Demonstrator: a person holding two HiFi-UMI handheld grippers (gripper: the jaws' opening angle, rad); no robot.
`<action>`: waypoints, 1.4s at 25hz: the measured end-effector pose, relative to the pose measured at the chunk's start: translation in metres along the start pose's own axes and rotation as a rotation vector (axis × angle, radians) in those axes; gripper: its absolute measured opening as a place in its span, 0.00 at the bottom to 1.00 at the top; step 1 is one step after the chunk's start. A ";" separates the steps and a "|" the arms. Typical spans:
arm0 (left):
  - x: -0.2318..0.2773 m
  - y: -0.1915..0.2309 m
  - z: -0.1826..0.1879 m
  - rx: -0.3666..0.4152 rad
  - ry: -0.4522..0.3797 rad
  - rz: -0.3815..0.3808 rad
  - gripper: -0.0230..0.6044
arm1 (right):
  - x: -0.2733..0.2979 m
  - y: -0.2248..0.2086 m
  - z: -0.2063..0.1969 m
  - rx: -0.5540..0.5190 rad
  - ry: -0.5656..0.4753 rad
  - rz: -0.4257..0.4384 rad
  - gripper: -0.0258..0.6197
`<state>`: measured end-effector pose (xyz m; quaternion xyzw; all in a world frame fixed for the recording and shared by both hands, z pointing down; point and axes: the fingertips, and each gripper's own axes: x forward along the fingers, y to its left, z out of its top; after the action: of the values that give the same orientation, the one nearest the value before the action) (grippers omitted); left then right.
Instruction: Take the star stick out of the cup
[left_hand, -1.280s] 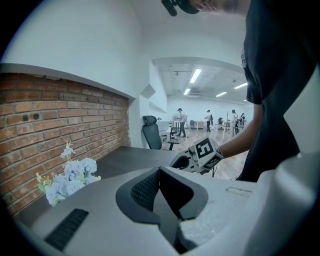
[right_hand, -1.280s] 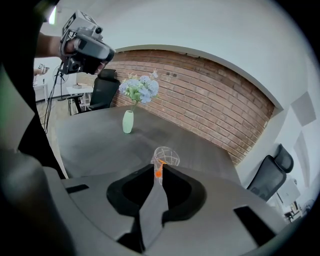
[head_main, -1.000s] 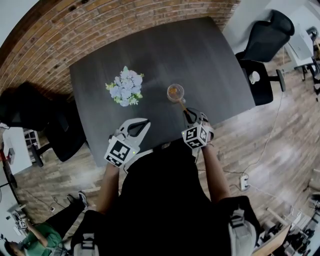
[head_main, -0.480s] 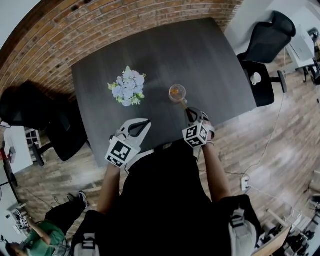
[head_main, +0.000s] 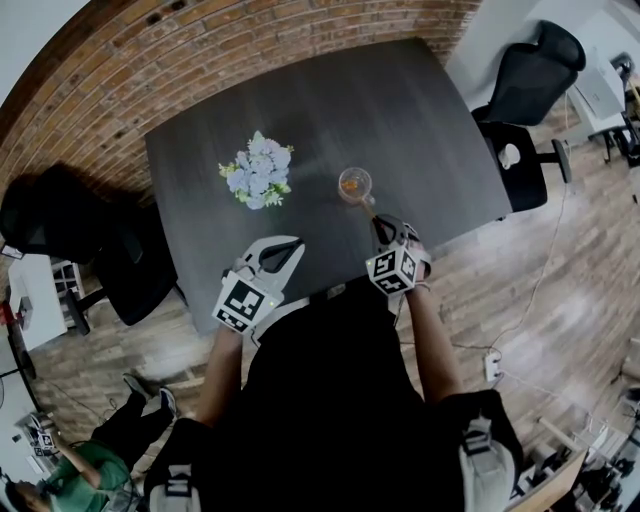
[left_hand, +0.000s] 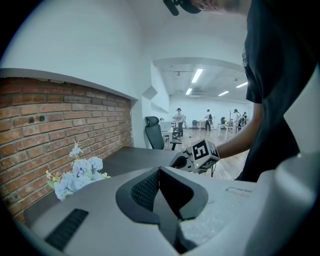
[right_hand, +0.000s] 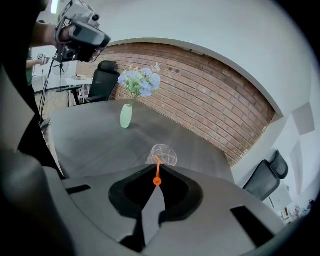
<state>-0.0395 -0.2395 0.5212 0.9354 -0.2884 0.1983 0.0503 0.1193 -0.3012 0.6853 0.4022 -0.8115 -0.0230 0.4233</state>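
Note:
A clear glass cup (head_main: 352, 185) (right_hand: 163, 154) stands on the dark table (head_main: 420, 120), right of centre. An orange stick (head_main: 366, 205) (right_hand: 157, 169) leans out of it toward me, and its round end sits at my right gripper's tips. My right gripper (head_main: 378, 222) (right_hand: 156, 184) is shut on that end, just in front of the cup. The stick's lower part inside the cup is hard to make out. My left gripper (head_main: 293, 245) (left_hand: 159, 171) is shut on nothing, over the table's near edge, left of the cup.
A pale green vase of blue-white flowers (head_main: 256, 172) (right_hand: 126, 115) (left_hand: 75, 175) stands on the table left of the cup. A brick wall (head_main: 200, 50) runs behind the table. Black office chairs (head_main: 530, 90) stand at the right and left. A person (head_main: 60, 470) sits at the lower left.
The head view has drifted a little. Both grippers, the cup and the stick keep their places.

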 end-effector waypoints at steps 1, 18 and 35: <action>0.000 -0.002 0.000 0.004 -0.002 -0.004 0.04 | -0.002 0.000 0.000 0.001 0.000 -0.004 0.06; -0.008 -0.032 0.004 0.030 -0.041 -0.061 0.04 | -0.044 0.000 0.011 0.040 -0.026 -0.093 0.06; -0.016 -0.062 -0.002 0.061 -0.058 -0.148 0.04 | -0.102 0.005 0.003 0.092 -0.065 -0.233 0.06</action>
<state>-0.0179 -0.1794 0.5180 0.9606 -0.2138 0.1754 0.0279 0.1464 -0.2305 0.6172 0.5118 -0.7728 -0.0476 0.3722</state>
